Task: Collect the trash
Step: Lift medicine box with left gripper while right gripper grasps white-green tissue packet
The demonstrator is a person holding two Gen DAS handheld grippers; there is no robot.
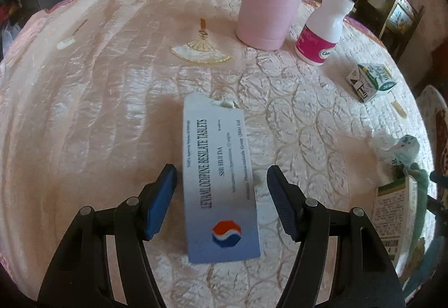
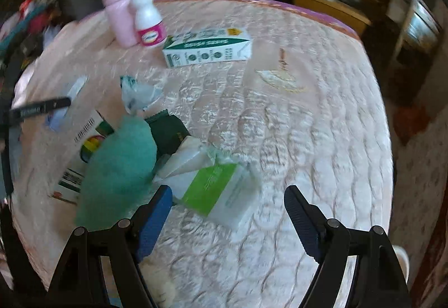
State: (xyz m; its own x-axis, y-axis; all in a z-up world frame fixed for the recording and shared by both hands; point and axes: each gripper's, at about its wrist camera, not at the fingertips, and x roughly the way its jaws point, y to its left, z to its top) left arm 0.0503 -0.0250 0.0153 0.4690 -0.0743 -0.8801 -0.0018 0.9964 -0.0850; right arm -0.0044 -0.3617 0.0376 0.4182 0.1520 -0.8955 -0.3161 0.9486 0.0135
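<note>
Left gripper [image 1: 221, 196]: jaws apart, straddling flat blue-white tablet box [image 1: 221, 182] lying on pink quilted tablecloth [image 1: 98, 112]. Gaps visible both sides of box, pads not touching it. Nothing gripped.

Right gripper [image 2: 228, 218]: jaws wide apart, empty, hovering over tablecloth. Green-and-white box [image 2: 221, 193] just ahead, partly between the fingers, closer to the left pad; contact not clear, frame blurred.

Trash pile left of that box: teal bag [image 2: 120, 168], dark green packet [image 2: 168, 131], white crumpled wrapper [image 2: 190, 156], printed carton with barcode [image 2: 86, 128] partly under the bag. Crumpled clear plastic [image 2: 137, 95] a bit farther back.

Far side of table: milk carton [image 2: 207, 47] on its side, near pink flask [image 2: 120, 16] and white bottle with pink label [image 2: 148, 22], both upright, side by side.
</note>
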